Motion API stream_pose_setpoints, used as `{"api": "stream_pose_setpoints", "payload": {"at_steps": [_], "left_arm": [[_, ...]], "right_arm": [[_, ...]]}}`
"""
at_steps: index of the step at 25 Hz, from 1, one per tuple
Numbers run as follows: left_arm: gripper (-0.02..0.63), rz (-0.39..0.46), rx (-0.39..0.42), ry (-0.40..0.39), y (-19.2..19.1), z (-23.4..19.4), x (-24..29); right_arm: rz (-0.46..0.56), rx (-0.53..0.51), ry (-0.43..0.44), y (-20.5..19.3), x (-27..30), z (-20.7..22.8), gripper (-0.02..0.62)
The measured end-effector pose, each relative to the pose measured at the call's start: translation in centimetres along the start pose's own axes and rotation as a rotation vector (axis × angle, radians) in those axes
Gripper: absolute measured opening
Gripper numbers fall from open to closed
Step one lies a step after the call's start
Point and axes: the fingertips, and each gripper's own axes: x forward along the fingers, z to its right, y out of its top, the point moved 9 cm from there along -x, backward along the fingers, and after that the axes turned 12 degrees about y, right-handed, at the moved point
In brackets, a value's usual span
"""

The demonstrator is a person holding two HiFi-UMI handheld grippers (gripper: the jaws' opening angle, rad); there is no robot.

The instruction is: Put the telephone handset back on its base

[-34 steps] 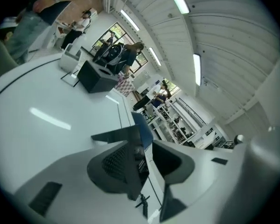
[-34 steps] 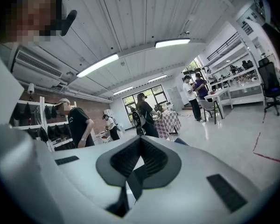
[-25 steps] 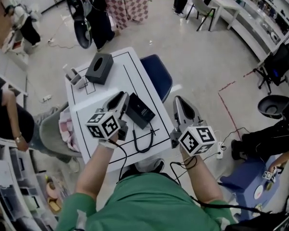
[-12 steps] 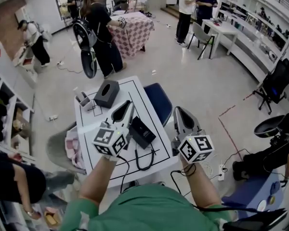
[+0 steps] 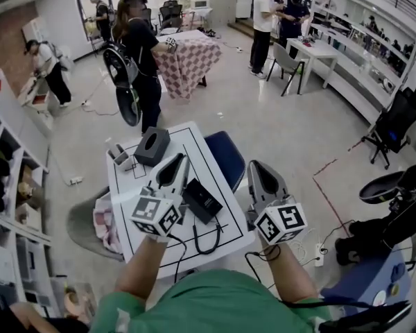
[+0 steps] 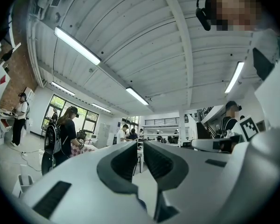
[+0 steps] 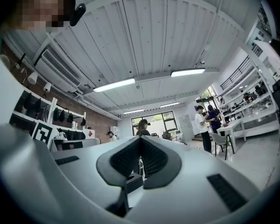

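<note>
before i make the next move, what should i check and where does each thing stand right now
1. Left claw empty: ok, shut on nothing.
2. Right claw empty: ok, shut on nothing.
3. Telephone on the table: ok.
4. Handset seated: cannot tell, too small in the head view.
5. Cord lying on the table, not in either claw: ok.
6. Tissue box apart from the telephone: ok.

Your left gripper [image 5: 176, 161] and right gripper [image 5: 256, 166] point forward side by side, forearms outstretched, jaws closed on nothing.
</note>
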Motion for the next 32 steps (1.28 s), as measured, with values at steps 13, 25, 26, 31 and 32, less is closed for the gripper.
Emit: {"api": "stream_pose_setpoints", "payload": {"at_steps": [13,25,26,31,32], "left_arm": [[0.054,0.005,0.021,0.025,0.0,-0.3,0.7],[0.054,-0.017,0.006,0.043,-0.4,-0.8,0.7],[0.054,-0.017,0.006,0.045,-0.5,-0.9,0.7],[0.054,-0.023,0.008,0.047,-0.6,-0.7,0.6],[0.054,-0.025,0.008,0.047,-0.6,-0.7,0.6]], "right_arm": [[0.005,-0.007,-0.031,0.0,0.1,1.2,0.023],[-0.003,-0.014,-0.020,-0.1,0.6,0.9,0.023],[-0.002,-0.015,-0.019,-0.1,0.6,0.9,0.023],[-0.001,-0.018,-0.018,-0.1,0.5,0.9,0.021],[-0.001,-0.018,-0.018,-0.1,0.5,0.9,0.023]]}}
